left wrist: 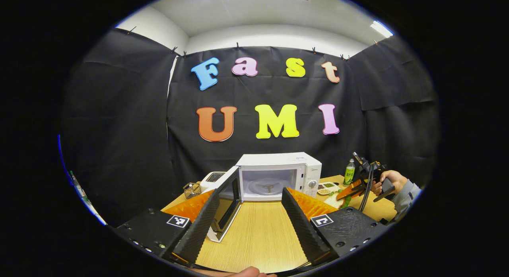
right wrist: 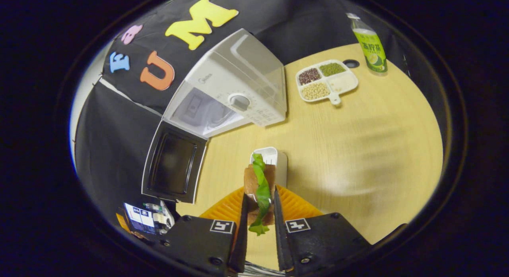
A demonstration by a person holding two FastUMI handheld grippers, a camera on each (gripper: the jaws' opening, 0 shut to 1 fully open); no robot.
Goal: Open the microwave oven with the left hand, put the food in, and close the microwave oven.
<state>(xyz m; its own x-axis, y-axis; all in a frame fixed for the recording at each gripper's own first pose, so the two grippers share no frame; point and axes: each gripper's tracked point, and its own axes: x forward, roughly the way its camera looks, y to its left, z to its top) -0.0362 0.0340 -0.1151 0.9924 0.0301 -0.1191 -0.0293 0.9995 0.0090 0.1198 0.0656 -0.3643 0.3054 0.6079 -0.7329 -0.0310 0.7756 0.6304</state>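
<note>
- Your left tool [left wrist: 254, 213] is spread wide, nothing between its fingers, hanging over the wooden tabletop [left wrist: 258, 237] and aimed at the microwave [left wrist: 278, 175].
- Microwave door [left wrist: 228, 203] is swung open toward the left; the glass turntable [left wrist: 267, 186] shows bare inside the cavity.
- Your right tool [right wrist: 259, 213] is clenched on the sandwich [right wrist: 259, 185]: both fingers press its sides, and a green lettuce leaf sticks out at each end.
- In the right gripper view the sandwich is held above the tabletop, over a small white container [right wrist: 274, 157], well apart from the microwave's open cavity.
- In the left gripper view your right hand [left wrist: 391, 181] holds that tool to the right of the microwave.
- A divided dish of beans and grains [right wrist: 326, 80] sits right of the microwave, with a green bottle [right wrist: 370, 46] behind it.
- A white toaster [left wrist: 212, 178] and a small wire basket [left wrist: 193, 189] sit left of the microwave.
</note>
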